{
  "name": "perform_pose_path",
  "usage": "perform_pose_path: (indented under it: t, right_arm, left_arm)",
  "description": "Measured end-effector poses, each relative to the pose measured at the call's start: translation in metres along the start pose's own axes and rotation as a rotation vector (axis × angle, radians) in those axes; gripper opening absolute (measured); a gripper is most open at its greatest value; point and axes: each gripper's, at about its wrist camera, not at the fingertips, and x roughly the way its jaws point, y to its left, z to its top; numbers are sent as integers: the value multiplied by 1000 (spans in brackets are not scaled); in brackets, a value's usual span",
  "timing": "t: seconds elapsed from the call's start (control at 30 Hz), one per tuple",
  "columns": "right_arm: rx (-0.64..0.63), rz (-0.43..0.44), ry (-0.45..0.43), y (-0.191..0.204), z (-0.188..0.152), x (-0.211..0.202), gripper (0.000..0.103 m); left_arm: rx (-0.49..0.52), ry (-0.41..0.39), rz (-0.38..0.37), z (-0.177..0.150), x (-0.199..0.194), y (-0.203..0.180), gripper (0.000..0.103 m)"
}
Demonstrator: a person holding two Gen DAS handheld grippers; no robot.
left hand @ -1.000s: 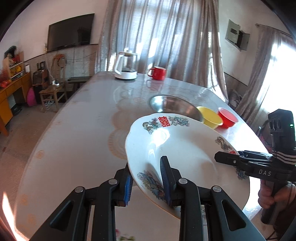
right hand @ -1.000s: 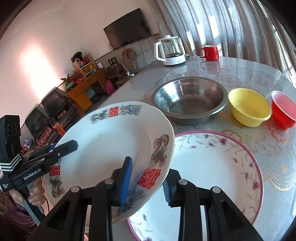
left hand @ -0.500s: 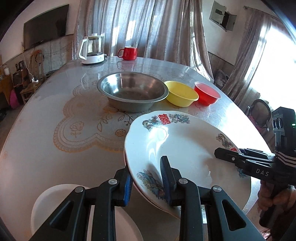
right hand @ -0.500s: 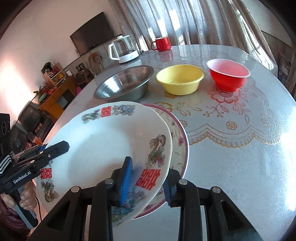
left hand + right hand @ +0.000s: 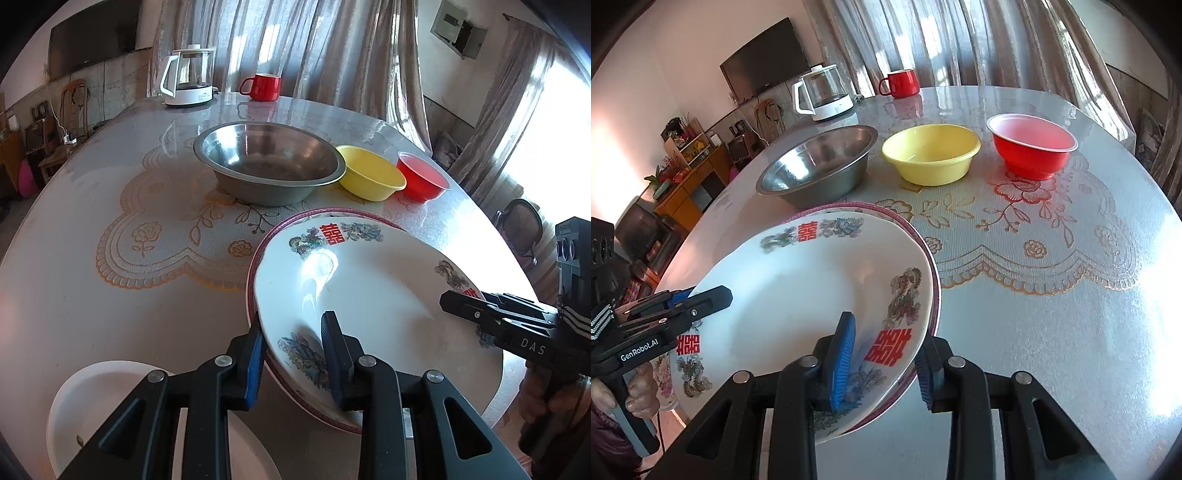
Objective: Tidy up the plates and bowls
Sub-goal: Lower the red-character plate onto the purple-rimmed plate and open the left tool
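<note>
Dragon plate (image 5: 369, 295) lowered over purple-rimmed plate (image 5: 266, 240) | rims nearly aligned

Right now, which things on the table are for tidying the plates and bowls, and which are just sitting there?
For the job:
dragon plate, held by left gripper and right gripper
pink-rimmed plate
white plate
steel bowl
yellow bowl
red bowl

Just sitting there:
kettle
red mug
</note>
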Motion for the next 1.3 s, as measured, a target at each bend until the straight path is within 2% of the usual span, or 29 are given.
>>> perform_pose_path:
  t: [0.17, 0.27, 0.4, 0.53, 0.83, 0.97, 1.13, 1.3]
  right_arm:
    - [2, 0, -1, 0, -2, -4, 30]
    - [-19, -12, 3, 4, -5, -8, 30]
    - [-44, -28, 4, 9, -8, -11, 29]
    - [-75, -130, -17, 11, -9, -18, 30]
    - [-91, -137, -16, 11, -10, -9, 31]
    - [-116, -167, -44, 15, -8, -7, 23]
    - [-140, -215, -76, 14, -3, -2, 23]
    - [-142, -213, -80, 13, 0, -1, 23]
  left_arm:
    - [-1, 8, 30, -1, -1, 2, 30]
    - [-32, 19, 0, -4, -1, 10, 30]
    - [-27, 30, 18, -6, 4, 7, 32]
    - [-14, 26, 17, -6, 3, 3, 36]
    - [4, 30, 77, -3, 4, -8, 41]
    - [3, 25, 84, 2, 5, -8, 41]
    - [-2, 17, 89, 10, 9, -11, 42]
    - [12, 12, 97, 8, 9, -11, 42]
